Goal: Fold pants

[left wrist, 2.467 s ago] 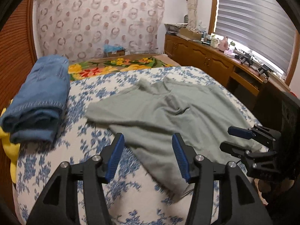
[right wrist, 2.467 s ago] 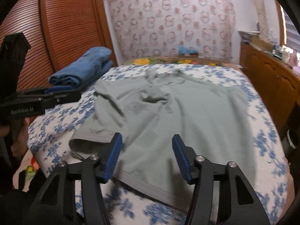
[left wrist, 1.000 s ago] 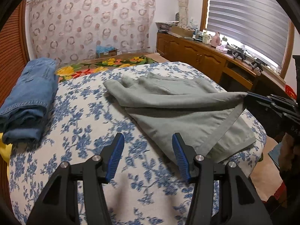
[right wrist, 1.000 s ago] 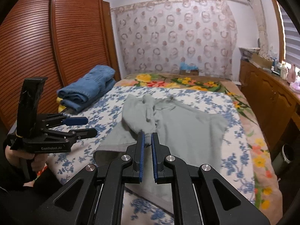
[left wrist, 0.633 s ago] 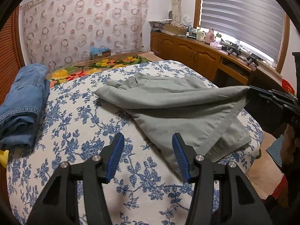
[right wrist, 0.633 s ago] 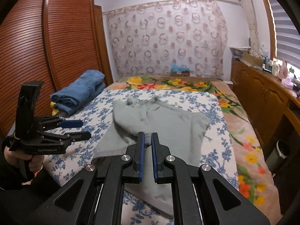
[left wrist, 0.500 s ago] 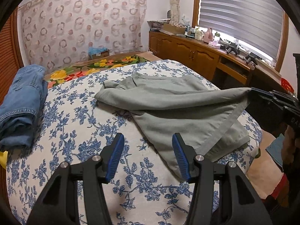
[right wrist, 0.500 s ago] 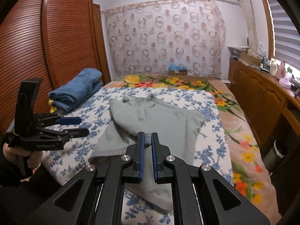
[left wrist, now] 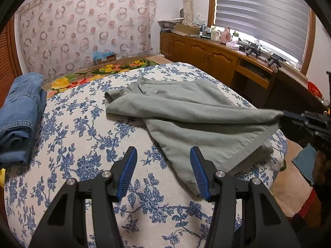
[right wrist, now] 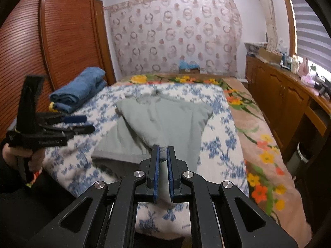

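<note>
Grey-green pants (left wrist: 186, 111) lie on the bed with one part pulled up and stretched toward the right edge. My right gripper (right wrist: 162, 150) is shut on a corner of the pants (right wrist: 163, 115) and holds it above the bed's near edge; it also shows at the right of the left wrist view (left wrist: 289, 115). My left gripper (left wrist: 163, 159) is open and empty over the floral sheet, just left of the pants' near hem. It also shows in the right wrist view (right wrist: 82, 124), left of the pants.
Folded blue jeans (left wrist: 18, 111) sit at the bed's left side, also seen in the right wrist view (right wrist: 80, 88). A wooden sideboard (left wrist: 227, 57) with clutter runs along the right under the window. A slatted wardrobe (right wrist: 62, 41) stands on the left.
My right gripper closed on a corner of the pants and drew it back and up toward the bed's near right edge, folding the cloth over. My left gripper stayed open.
</note>
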Tool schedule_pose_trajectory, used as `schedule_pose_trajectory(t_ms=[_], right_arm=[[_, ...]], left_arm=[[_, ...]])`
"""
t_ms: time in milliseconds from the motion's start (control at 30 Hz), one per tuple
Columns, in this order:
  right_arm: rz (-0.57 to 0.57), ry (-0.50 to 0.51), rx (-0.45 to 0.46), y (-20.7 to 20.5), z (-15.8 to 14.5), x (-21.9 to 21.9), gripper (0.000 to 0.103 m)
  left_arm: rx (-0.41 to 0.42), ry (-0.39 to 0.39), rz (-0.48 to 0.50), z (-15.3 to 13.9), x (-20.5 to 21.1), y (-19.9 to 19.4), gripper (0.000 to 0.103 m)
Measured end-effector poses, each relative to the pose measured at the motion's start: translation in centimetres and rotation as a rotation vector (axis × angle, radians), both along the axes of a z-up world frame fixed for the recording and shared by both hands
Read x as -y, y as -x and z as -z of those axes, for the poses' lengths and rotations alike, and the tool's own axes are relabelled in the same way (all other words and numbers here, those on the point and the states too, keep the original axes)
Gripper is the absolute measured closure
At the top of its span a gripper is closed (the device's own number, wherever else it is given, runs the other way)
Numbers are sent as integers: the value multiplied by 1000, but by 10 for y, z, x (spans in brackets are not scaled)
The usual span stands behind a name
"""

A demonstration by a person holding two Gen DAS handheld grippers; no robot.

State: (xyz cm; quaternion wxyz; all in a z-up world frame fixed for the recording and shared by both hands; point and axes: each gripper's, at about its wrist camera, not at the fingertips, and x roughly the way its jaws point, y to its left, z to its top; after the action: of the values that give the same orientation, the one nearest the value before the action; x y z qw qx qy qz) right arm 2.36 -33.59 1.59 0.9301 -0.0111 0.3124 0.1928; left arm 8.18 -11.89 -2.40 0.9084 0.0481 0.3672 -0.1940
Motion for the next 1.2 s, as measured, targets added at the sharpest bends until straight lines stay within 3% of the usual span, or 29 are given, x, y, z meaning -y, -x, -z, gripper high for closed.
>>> schedule_pose_trajectory(t_ms=[233,500,700,967,1067,1133,1200], right_arm=[[18,6,-78,1,29,2,98],[45,7,-44,13,15,15,98],[49,37,-96,12,33,13,98],[63,19,-119,11,36,22,98],[68,1,-101,7,29,24,86],[72,-10,-82,2,22,25,68],[74,-26,-60,-9,14,25,63]], left_arm=[[-27,-12,10,9,6,-3,51],[-35,-9,12,11,10,-3,51],[-45,-18,19,14,13,-3,51],[-66,-27,16,25,14,-9,51],[-78,-34,13,29,14,-12,51],[-84,-31,9,31,13,-13,51],[-81,-26,1,30,11,-14,51]])
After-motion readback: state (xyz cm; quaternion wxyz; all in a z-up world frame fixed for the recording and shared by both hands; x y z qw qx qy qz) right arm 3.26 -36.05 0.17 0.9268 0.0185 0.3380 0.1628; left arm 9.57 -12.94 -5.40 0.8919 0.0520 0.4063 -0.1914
